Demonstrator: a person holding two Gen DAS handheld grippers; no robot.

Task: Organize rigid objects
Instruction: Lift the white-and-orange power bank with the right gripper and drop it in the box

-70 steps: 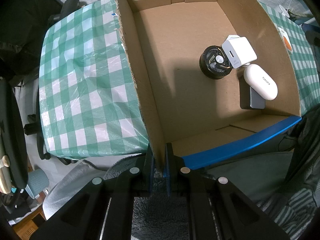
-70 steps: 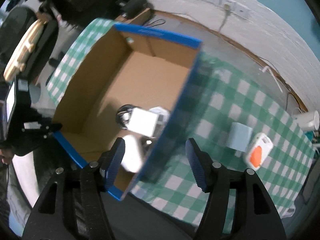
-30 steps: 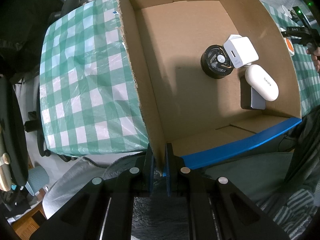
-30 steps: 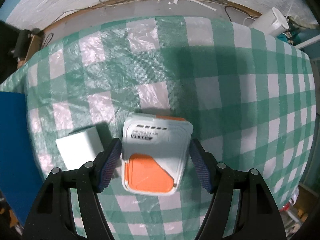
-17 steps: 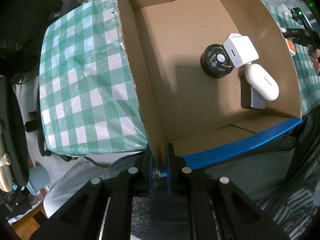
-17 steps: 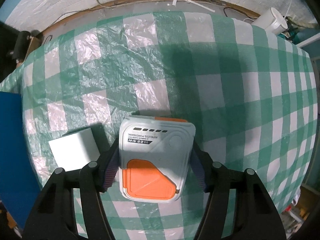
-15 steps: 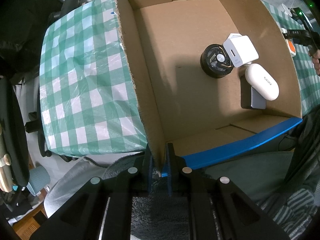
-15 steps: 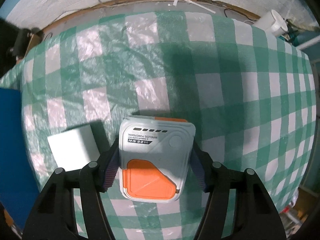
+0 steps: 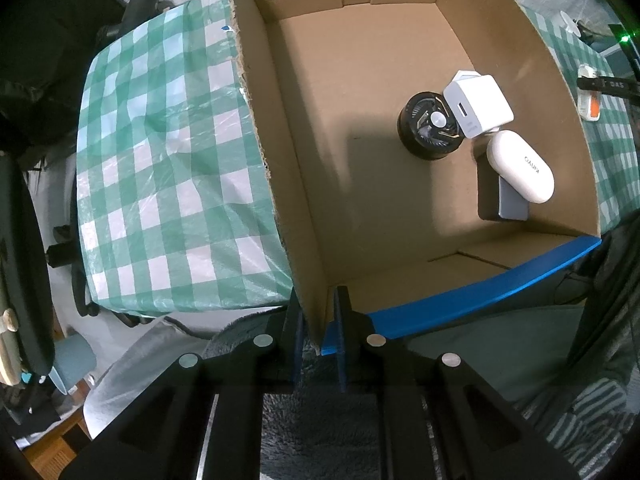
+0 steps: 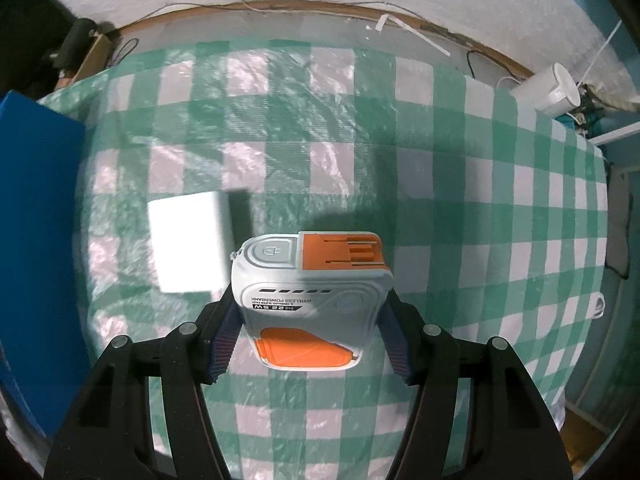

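Note:
My right gripper (image 10: 310, 344) is shut on a grey and orange power bank (image 10: 310, 300), held clear above the checked tablecloth, tilted so its top end shows. A white cube (image 10: 188, 242) lies on the cloth just left of it. My left gripper (image 9: 318, 336) is shut on the near corner of the open cardboard box (image 9: 280, 184). Inside the box lie a black round fan (image 9: 430, 128), a white charger block (image 9: 478, 106) leaning on it, a white oval case (image 9: 520, 170) and a grey flat piece (image 9: 512, 204). The power bank (image 9: 590, 106) also shows past the box's right wall.
The blue outer side of the box (image 10: 36, 248) fills the left edge of the right wrist view. A white cup (image 10: 554, 90) stands at the table's far right corner. The green checked tablecloth (image 9: 160, 168) stretches left of the box. A chair (image 9: 24, 264) is at far left.
The right gripper closed onto the power bank and lifted it off the cloth, tilting it; the white cube now sits farther below. The left gripper and the box stayed put.

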